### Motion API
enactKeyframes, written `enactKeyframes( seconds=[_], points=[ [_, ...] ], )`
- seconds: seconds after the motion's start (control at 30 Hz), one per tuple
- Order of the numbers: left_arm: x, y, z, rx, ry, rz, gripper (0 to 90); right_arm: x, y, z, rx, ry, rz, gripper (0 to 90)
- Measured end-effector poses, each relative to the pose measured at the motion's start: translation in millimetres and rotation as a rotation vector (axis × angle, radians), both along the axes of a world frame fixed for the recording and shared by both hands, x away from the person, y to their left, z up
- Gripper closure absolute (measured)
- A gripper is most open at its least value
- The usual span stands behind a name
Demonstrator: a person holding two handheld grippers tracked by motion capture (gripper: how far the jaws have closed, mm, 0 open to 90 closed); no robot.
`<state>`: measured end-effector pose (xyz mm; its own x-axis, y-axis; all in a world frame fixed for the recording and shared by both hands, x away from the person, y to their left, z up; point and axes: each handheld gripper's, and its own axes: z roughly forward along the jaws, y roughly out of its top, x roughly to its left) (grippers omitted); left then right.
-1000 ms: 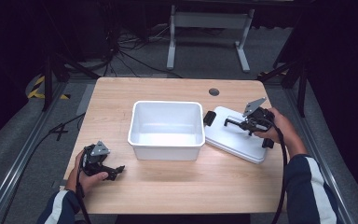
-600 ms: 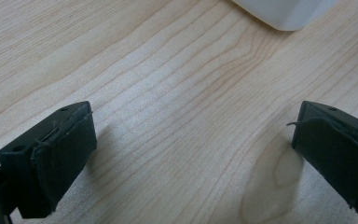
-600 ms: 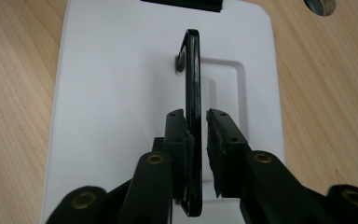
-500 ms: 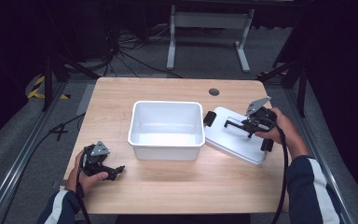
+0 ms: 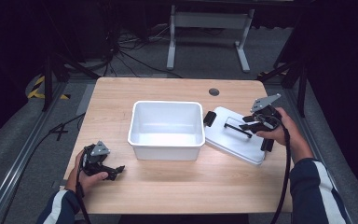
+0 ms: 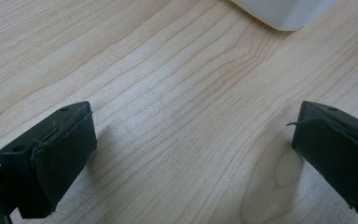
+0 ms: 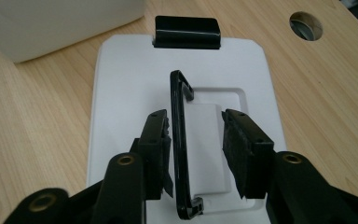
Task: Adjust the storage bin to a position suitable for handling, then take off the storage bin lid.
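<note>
Black lid handle (image 7: pixel 181 149) stands between the just-opening, no longer gripping right gripper (image 7: pixel 196 149) jaws.

The white tub (image 5: pixel 166 128) stands mid-table and blocks the straight way across between the hands; the white lid (image 5: pixel 235 135) lies just right of it, its raised black handle (image 5: pixel 237 129) and black clip (image 5: pixel 209 118) standing proud; bare table (image 5: pixel 177 186) runs open along the near edge, and the far strip is open too.
</note>
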<state>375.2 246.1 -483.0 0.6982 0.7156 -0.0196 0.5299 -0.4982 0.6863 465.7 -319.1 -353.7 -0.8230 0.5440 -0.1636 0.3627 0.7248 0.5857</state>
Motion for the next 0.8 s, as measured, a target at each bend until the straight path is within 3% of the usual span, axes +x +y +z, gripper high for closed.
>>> enactKeyframes(
  seconds=[0.43,0.8],
  points=[
    [0.3,0.1,0.0,0.001,-0.003,-0.003,0.2,-13.0,-0.9,7.0,0.015,-0.02,-0.049,46.3],
    [0.1,0.0,-0.1,-0.001,0.0,-0.001,0.2,-34.0,-5.8,12.8,0.015,-0.071,-0.083,35.7]
  ],
)
